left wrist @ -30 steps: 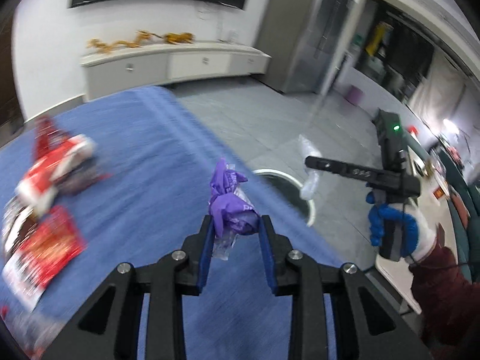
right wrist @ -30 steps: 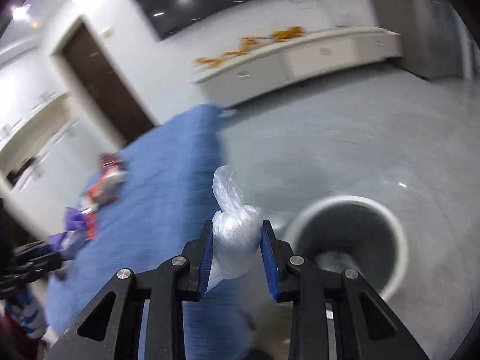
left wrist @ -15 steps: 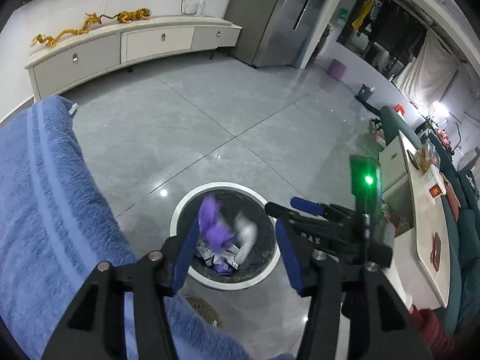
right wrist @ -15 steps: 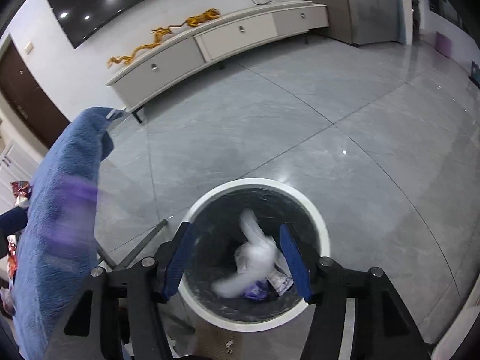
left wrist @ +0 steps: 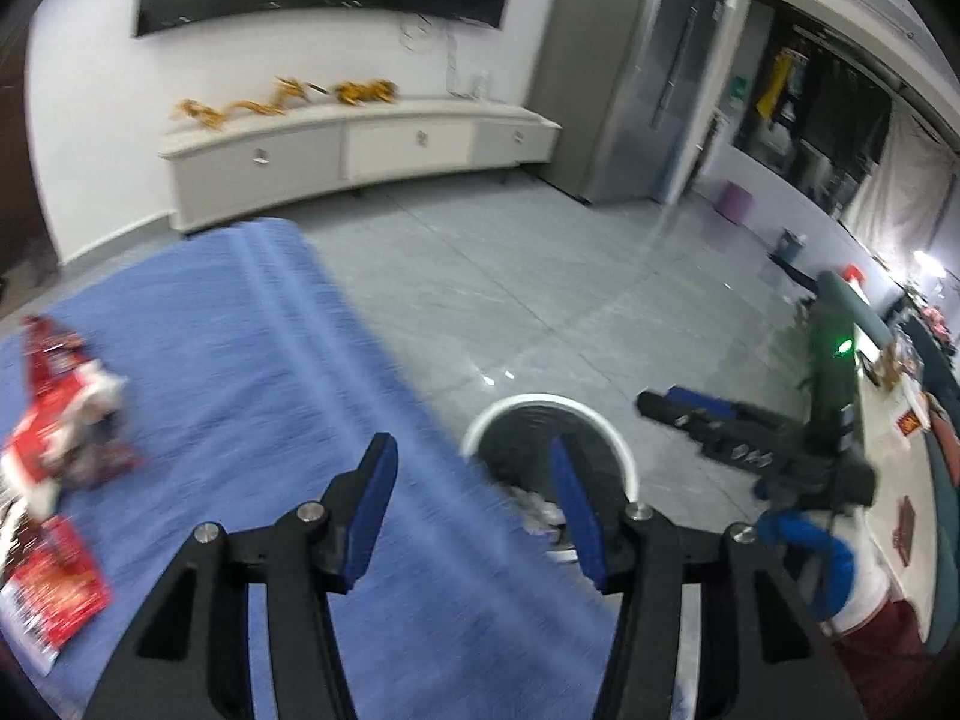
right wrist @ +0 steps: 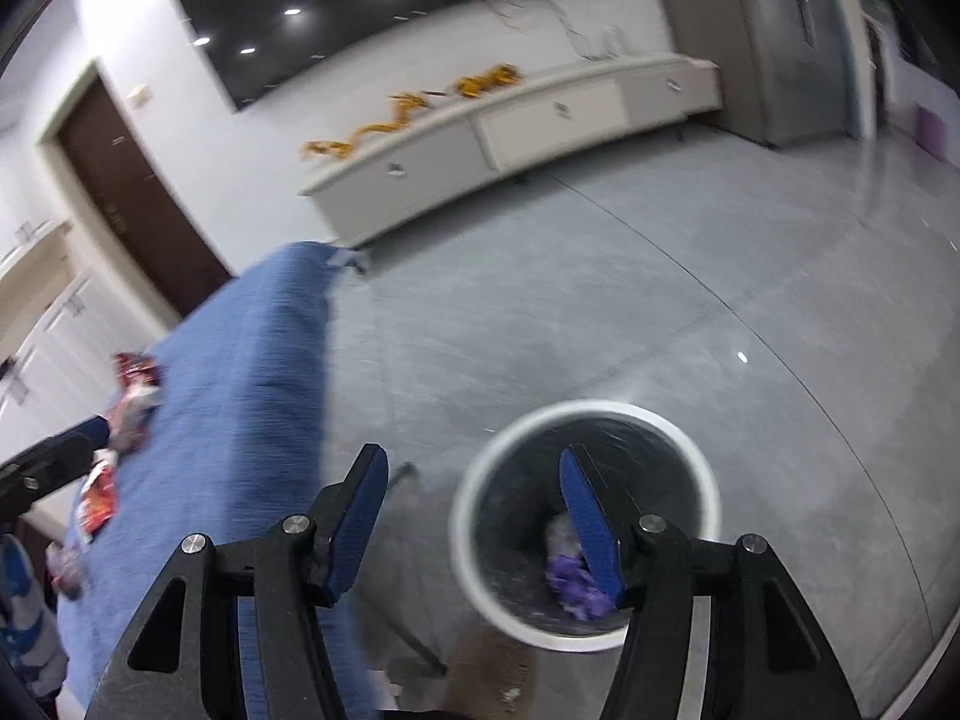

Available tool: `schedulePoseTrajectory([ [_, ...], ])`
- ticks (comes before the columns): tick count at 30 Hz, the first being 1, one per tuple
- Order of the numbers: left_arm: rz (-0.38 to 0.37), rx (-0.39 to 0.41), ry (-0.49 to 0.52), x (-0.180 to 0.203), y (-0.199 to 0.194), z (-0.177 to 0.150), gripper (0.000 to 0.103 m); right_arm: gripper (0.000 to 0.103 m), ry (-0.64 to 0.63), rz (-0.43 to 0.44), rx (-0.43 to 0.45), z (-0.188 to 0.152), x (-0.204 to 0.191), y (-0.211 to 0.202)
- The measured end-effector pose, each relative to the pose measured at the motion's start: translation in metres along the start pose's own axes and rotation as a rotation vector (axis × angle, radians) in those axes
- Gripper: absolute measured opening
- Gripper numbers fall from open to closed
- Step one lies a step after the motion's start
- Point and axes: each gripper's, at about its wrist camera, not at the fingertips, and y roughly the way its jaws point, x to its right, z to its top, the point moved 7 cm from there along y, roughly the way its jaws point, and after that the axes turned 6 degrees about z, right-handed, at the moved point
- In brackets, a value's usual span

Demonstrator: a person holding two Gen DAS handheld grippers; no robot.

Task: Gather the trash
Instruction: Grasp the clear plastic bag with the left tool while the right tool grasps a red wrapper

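Both tools let go of their trash a moment ago, and now the left tool (left wrist: 474,507) and the right tool (right wrist: 471,516) are wide apart and empty. The crinkly purple wrapper (right wrist: 576,585) and the soft clear plastic bag (right wrist: 561,531) lie inside the round dark bin with a white rim (right wrist: 465,546) on the shiny grey floor. So two pieces are done. More trash waits: shiny red snack wrappers (left wrist: 54,420) sit on the fuzzy blue cloth over the counter (left wrist: 252,396), so I think those come next.
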Motion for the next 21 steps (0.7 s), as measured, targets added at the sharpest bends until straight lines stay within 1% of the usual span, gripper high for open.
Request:
schedulePoseTrajectory([
  [1, 0.024, 0.006, -0.019, -0.016, -0.012, -0.007, 0.052, 0.058, -0.027, 0.029, 0.001, 0.002, -0.019, -0.001],
  [3, 0.043, 0.020, -0.053, -0.040, -0.031, -0.020, 0.052, 0.057, -0.077, 0.079, -0.007, 0.004, -0.055, 0.001],
  [5, 0.086, 0.040, -0.090, -0.069, -0.052, -0.033, 0.054, 0.058, -0.126, 0.121, -0.020, 0.003, -0.087, 0.005],
  [8, 0.164, 0.070, -0.143, -0.116, -0.085, -0.052, 0.059, 0.058, -0.188, 0.186, -0.046, -0.004, -0.134, 0.014],
  [12, 0.274, 0.093, -0.200, -0.175, -0.125, -0.085, 0.061, 0.058, -0.269, 0.258, -0.090, -0.017, -0.192, 0.032],
  [13, 0.305, 0.093, -0.219, -0.192, -0.135, -0.094, 0.061, 0.058, -0.288, 0.274, -0.104, -0.020, -0.205, 0.037],
  [15, 0.338, 0.087, -0.264, -0.219, -0.149, -0.107, 0.062, 0.058, -0.332, 0.308, -0.139, -0.032, -0.235, 0.049],
  [17, 0.383, 0.079, -0.317, -0.245, -0.163, -0.127, 0.062, 0.058, -0.363, 0.335, -0.168, -0.045, -0.258, 0.059],
  [19, 0.437, 0.063, -0.365, -0.269, -0.174, -0.153, 0.064, 0.061, -0.399, 0.369, -0.200, -0.057, -0.284, 0.071],
  [21, 0.457, 0.039, -0.421, -0.287, -0.178, -0.174, 0.066, 0.066, -0.433, 0.401, -0.233, -0.066, -0.308, 0.087],
])
